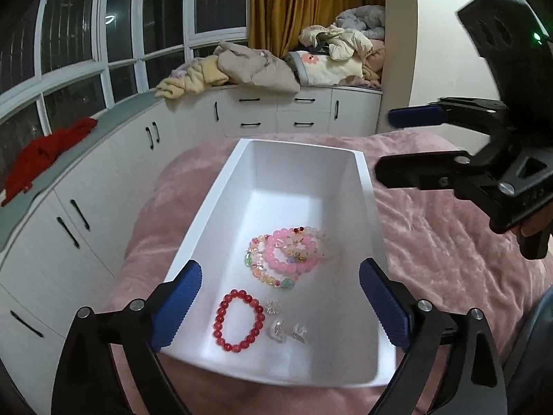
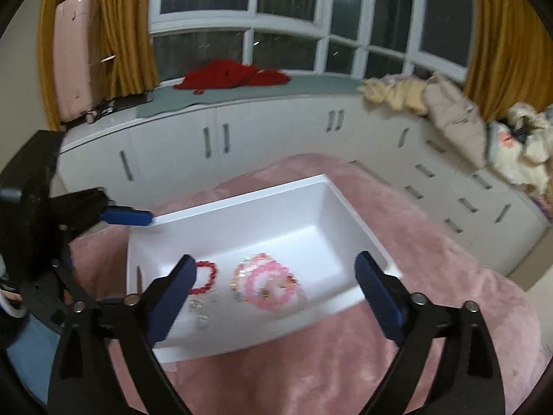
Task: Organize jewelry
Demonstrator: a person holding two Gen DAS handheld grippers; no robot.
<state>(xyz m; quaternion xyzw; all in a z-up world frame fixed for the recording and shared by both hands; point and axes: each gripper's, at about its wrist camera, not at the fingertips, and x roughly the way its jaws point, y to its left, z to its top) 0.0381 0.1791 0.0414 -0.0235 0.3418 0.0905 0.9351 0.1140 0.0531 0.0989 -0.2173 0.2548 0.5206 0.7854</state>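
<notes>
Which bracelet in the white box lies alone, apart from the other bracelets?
The red bracelet. It lies flat by itself near the box's close end, while the pink bracelet and the multicoloured one overlap in a pile.

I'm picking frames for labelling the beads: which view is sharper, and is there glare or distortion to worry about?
Left wrist view: sharp, the red bracelet beads resolve singly; the white box is bright but not blown out. Right wrist view: motion-blurred, the pink bracelets smear together. Both views: fisheye bending of the cabinets and dark corners.
</notes>
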